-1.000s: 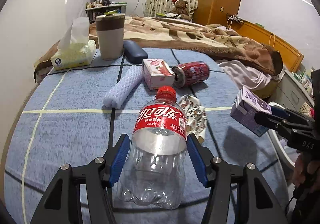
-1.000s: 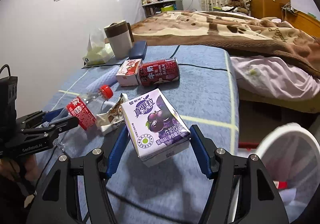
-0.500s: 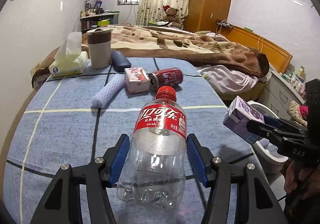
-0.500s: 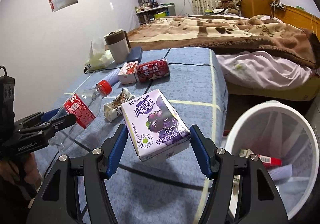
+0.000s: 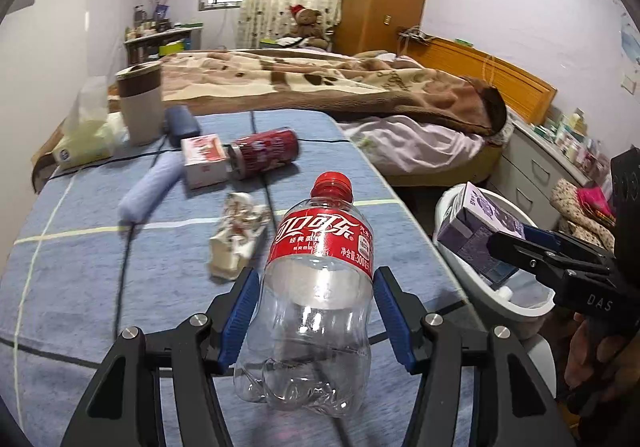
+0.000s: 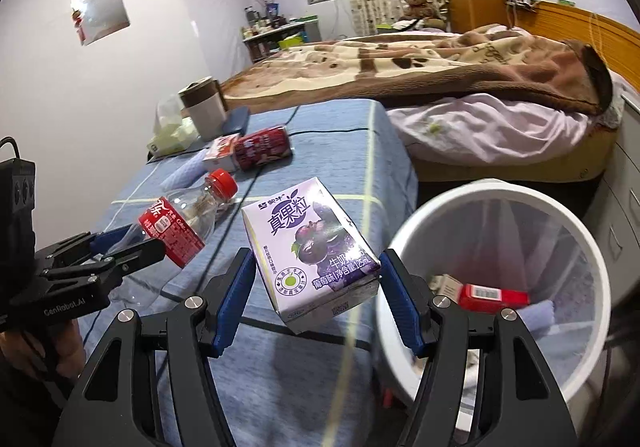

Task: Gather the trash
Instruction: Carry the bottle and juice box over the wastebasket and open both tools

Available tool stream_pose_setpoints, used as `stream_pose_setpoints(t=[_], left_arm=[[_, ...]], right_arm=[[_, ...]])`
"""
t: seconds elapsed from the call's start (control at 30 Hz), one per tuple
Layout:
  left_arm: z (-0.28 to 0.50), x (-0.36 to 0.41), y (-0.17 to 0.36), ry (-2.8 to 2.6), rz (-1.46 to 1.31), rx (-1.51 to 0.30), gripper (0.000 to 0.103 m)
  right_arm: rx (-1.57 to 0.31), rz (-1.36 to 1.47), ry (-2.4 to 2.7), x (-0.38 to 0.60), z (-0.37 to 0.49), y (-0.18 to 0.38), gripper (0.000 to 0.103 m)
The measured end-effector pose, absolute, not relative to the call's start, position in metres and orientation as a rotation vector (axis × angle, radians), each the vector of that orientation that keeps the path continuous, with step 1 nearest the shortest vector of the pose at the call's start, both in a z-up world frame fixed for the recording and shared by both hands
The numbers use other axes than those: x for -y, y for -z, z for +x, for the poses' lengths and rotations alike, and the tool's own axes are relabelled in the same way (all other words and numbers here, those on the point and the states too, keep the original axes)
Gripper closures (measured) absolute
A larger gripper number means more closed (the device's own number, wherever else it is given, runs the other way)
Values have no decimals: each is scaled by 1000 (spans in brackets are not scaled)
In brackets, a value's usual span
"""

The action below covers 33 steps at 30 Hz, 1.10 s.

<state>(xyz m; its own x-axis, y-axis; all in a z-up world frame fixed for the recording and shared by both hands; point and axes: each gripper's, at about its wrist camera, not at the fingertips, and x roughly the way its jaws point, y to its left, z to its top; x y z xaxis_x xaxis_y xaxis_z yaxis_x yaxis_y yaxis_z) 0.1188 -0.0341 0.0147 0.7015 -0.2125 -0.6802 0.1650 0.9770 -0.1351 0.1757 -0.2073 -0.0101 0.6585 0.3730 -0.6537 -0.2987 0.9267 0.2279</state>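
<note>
Above the blue table (image 5: 80, 287), the left gripper (image 5: 316, 311) clamps an empty plastic bottle (image 5: 316, 287) upright between its blue pads. Beside it, the right gripper (image 6: 316, 295) grips a purple juice carton (image 6: 312, 251) near the rim of the white bin (image 6: 500, 199), which already holds a red box (image 6: 492, 297).

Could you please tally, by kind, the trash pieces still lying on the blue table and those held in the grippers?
Lying on the blue table:
Red drink can: 1
Small red-and-white carton: 1
Crumpled wrapper: 1
Held:
Clear plastic cola bottle: 1
Purple milk carton: 1
Total: 5
</note>
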Motion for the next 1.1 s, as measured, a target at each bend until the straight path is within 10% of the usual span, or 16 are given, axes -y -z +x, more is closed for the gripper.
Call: stream_pose_setpoints(t=[1.1], left_arm=[[164,199,8,587,53,-815,44]], right_arm=[[-821,215,-108,315,156,33,38]])
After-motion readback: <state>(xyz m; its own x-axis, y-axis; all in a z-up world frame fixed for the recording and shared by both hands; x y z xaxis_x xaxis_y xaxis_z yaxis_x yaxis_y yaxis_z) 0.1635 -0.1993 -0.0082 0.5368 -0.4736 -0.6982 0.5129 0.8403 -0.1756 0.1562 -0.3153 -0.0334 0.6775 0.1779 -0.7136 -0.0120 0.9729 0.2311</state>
